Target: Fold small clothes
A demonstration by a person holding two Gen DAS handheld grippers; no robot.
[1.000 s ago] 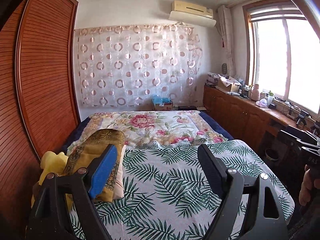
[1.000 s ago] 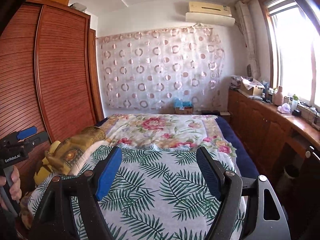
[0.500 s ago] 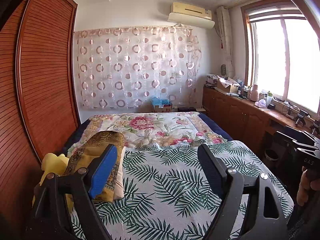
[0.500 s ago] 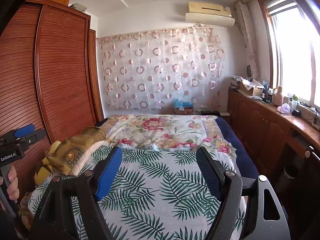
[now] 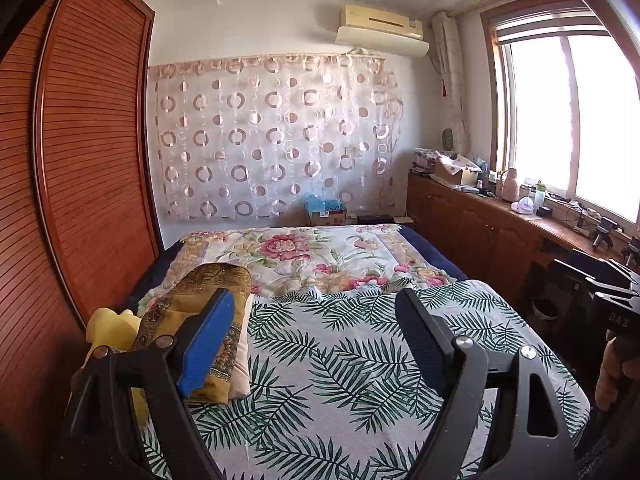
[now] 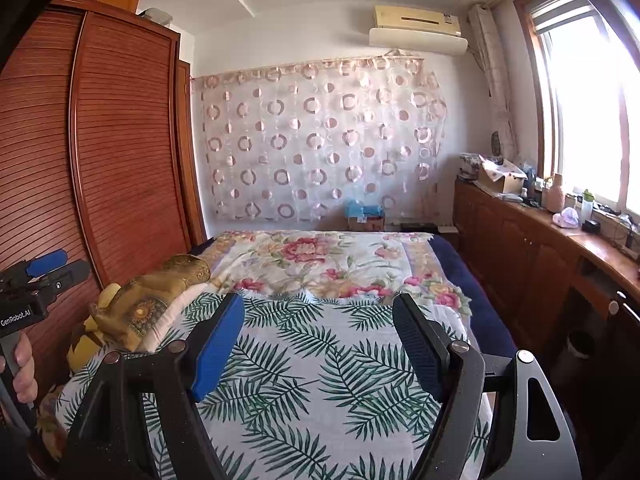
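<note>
A pile of small clothes lies at the bed's left edge: a gold patterned piece [image 5: 208,292], a yellow garment [image 5: 108,328] and a pale pink cloth [image 5: 242,364]. The right wrist view shows the same gold piece [image 6: 152,300] and yellow garment [image 6: 86,344]. My left gripper [image 5: 314,296] hovers open above the palm-leaf sheet [image 5: 340,360], its blue finger in front of the pile. My right gripper [image 6: 318,300] is open too, over the middle of the sheet, with nothing between its fingers.
A floral quilt [image 5: 300,252] covers the bed's far half. A slatted wooden wardrobe [image 5: 92,160] stands close on the left. Low cabinets [image 6: 520,248] with clutter run under the window on the right. A hand [image 6: 20,368] holds the left gripper's handle.
Nothing has visibly changed apart from a very slight drift of the right wrist view. Both grippers keep the same wide opening.
</note>
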